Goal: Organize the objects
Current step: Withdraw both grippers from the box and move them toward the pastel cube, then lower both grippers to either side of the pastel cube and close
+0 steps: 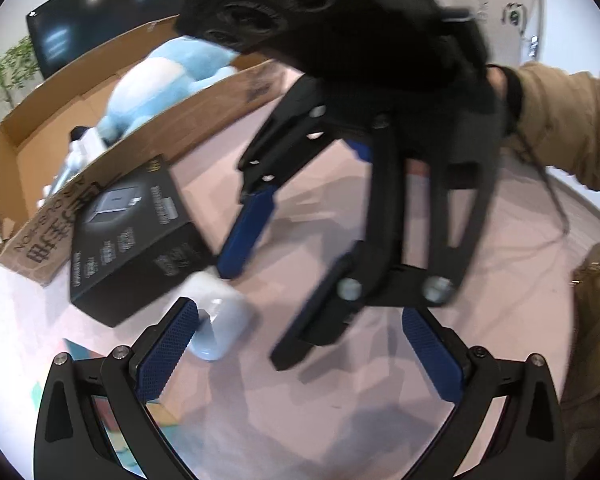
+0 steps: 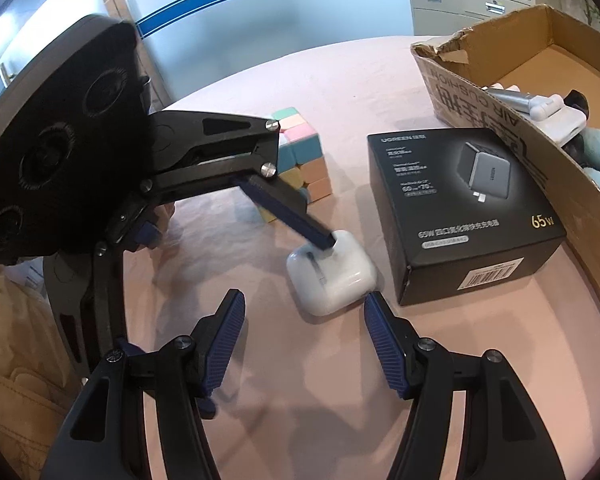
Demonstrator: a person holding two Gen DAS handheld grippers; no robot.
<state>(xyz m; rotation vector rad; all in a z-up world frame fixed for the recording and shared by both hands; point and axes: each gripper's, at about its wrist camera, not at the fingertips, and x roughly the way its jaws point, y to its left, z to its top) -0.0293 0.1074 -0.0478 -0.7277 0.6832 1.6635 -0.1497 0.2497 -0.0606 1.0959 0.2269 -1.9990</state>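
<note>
A white earbud case lies on the pink table, beside a black charger box. My right gripper is open, and the case sits just beyond its fingertips, close to the right one, with no pad pressing on it. My left gripper stands wide open. The case rests against the tip of its left finger and nothing is between the pads. In the right wrist view, one of the left gripper's fingers reaches down onto the top of the case. The right gripper's fingers cross the left wrist view above the case.
A pastel puzzle cube stands behind the case. An open cardboard box to the right holds a blue plush toy and a white-grey gadget. A tan sleeve reaches in from the right. The charger box lies against the cardboard wall.
</note>
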